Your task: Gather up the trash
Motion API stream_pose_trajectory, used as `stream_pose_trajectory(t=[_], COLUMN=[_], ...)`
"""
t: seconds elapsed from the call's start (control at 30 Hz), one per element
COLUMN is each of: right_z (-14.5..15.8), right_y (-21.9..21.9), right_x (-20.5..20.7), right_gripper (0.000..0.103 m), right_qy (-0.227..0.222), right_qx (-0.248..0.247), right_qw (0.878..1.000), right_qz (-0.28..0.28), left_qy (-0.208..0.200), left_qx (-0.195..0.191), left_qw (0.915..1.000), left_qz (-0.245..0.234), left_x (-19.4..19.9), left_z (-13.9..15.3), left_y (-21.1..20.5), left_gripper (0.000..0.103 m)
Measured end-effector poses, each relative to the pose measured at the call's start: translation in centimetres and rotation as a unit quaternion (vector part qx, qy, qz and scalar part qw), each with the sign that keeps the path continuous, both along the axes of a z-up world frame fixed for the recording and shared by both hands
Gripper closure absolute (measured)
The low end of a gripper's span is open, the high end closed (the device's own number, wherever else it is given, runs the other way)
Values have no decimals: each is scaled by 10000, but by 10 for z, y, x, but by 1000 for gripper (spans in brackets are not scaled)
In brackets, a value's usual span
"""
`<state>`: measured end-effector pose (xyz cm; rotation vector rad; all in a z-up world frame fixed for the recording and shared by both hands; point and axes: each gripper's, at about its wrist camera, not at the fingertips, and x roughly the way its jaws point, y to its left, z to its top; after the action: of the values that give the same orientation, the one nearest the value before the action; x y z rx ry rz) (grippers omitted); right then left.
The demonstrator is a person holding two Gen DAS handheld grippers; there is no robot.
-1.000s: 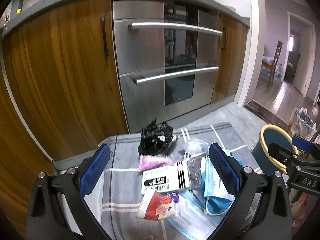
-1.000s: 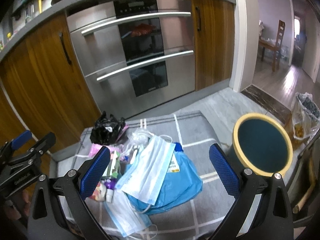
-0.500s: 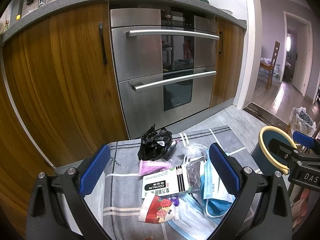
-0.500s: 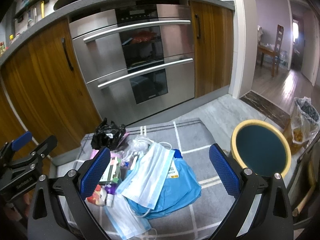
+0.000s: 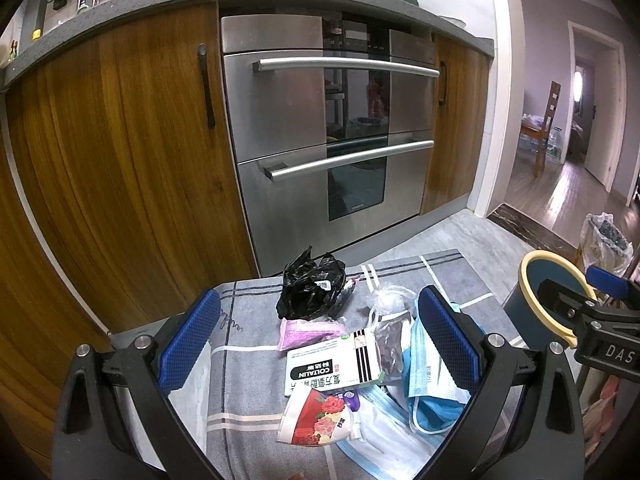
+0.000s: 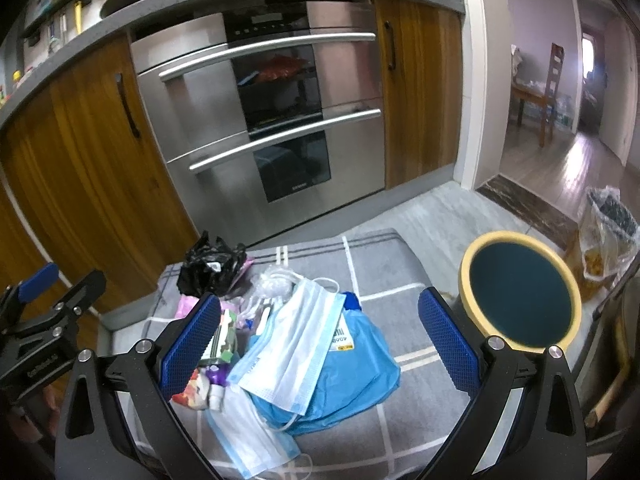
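Note:
Trash lies piled on a grey checked mat (image 5: 248, 396) (image 6: 368, 264): a crumpled black bag (image 5: 310, 288) (image 6: 210, 266), a pink packet (image 5: 306, 330), a white medicine box (image 5: 334, 362), a red flowered wrapper (image 5: 316, 420), face masks (image 6: 294, 344) and a blue plastic bag (image 6: 352, 376). My left gripper (image 5: 318, 344) hangs open above the pile, holding nothing. My right gripper (image 6: 318, 342) is open over the masks, also holding nothing. A dark blue bin with a yellow rim (image 6: 520, 292) (image 5: 536, 280) stands to the right of the mat.
Wooden cabinets (image 5: 112, 152) and a steel double oven (image 5: 320, 140) stand behind the mat. A clear bag of rubbish (image 6: 606, 224) sits past the bin by a doorway. The other gripper shows at each view's edge, on the right (image 5: 592, 320) and on the left (image 6: 48, 308).
Both grippers have risen and tilted upward, so the pile sits lower in each view and more of the counter shows. Both stay open; the trash has not moved.

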<state>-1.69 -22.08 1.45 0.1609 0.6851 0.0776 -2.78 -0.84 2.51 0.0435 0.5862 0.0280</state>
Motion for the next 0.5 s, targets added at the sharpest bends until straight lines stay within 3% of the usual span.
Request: stream_pose_trajectory(t=[0.13, 0.33, 0.5], right_z=[-12, -27, -49], right_y=[-2, 14, 29], right_x=[5, 19, 38], right_gripper=[5, 5, 9], right_qy=[237, 734, 1089], right_qx=[173, -205, -1], right_qw=[9996, 9968, 9934], right_qz=[-51, 252, 373], left_qy=[160, 489, 294], left_qx=[-106, 49, 103], left_qw=[9998, 9986, 9995], left_qz=[109, 169, 100], left_x=[8, 28, 57], left_z=[-8, -21, -13], left_y=[6, 13, 23], left_gripper=[5, 5, 5])
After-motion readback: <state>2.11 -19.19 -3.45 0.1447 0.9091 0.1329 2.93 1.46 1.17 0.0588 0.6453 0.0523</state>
